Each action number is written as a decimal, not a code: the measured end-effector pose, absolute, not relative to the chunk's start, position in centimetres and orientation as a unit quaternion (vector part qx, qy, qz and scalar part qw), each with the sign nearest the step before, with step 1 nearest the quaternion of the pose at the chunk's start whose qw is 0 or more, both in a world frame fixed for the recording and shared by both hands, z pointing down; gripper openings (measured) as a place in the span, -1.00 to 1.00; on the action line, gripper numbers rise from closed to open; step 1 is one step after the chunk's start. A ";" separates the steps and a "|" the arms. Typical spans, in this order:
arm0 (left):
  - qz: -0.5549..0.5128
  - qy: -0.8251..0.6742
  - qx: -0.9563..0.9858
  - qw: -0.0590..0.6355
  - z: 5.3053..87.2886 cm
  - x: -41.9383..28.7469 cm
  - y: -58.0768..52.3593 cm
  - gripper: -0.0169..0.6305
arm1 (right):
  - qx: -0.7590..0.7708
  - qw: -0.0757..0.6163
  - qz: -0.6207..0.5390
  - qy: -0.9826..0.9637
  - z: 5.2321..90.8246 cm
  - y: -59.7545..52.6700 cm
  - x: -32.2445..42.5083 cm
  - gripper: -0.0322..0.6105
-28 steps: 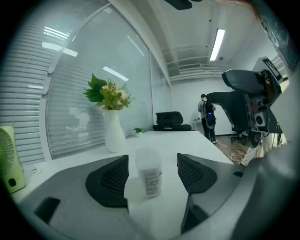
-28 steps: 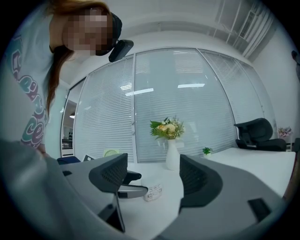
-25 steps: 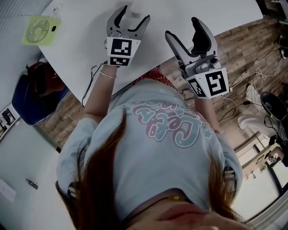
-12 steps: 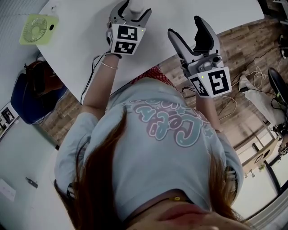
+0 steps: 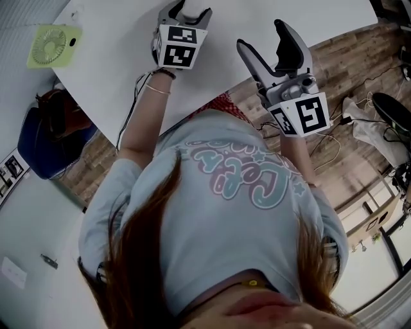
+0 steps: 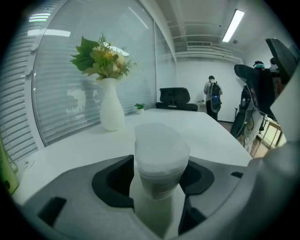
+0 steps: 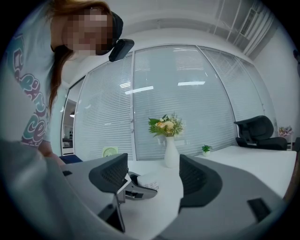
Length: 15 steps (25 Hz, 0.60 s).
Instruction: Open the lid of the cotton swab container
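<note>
Left gripper [image 5: 191, 9] jaws: quite wide apart and closing in. The cotton swab container [image 6: 161, 161] stands right between them.
Left pads [image 6: 115, 180]: one dark pad sits on each side of the container, very close to its sides. I cannot tell if they press on it yet.
Container: a small, see-through white tub that stands upright on the white table [image 5: 128, 71]. Its bottom goes down out of sight between the jaws.
Lid [image 6: 161, 140]: on top of the tub and closed. It is a bit wider than the tub, and it pokes up above the jaws.
Right gripper [image 5: 261, 35] jaws: wide apart, with nothing in them and nothing touching them.
Right pads [image 7: 110, 173]: bare (you can see the little dots on them).
Where the right gripper is: up in the air past the near edge of the table, well apart from the container. The jaws point up and away from the person.
What shows between the right jaws: the left gripper and the white container, low on the table and farther off.
Where the left gripper is: over the table, near its far side in the head view.
Other things: a white vase with flowers [image 6: 111, 110] stands on the table behind the container. A green fan [image 5: 51, 44] lies off to the left of the table.
</note>
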<state>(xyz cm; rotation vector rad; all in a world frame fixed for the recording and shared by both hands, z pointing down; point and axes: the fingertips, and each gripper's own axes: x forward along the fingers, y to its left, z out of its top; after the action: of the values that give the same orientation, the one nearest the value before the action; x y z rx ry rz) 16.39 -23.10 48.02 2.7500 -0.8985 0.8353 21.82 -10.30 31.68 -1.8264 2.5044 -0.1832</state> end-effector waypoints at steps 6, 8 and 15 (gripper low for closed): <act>0.306 -0.275 0.910 0.047 48.4 16.5 -22.7 -0.31 | -0.589 0.020 -0.060 0.806 31.8 -10.4 21.8 0.15; 0.308 -0.271 0.911 0.045 48.3 16.5 -22.6 -0.32 | -0.588 0.019 -0.060 0.807 31.8 -10.5 21.7 0.15; 0.303 -0.255 0.917 0.041 48.3 16.7 -22.3 -0.33 | -0.583 0.013 -0.053 0.810 31.4 -10.3 21.7 0.15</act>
<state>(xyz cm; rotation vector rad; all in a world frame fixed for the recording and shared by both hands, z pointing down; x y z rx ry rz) 16.70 -22.26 48.27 2.8080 -0.7798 0.9288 21.70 -10.29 31.38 -1.8176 2.5241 -0.1656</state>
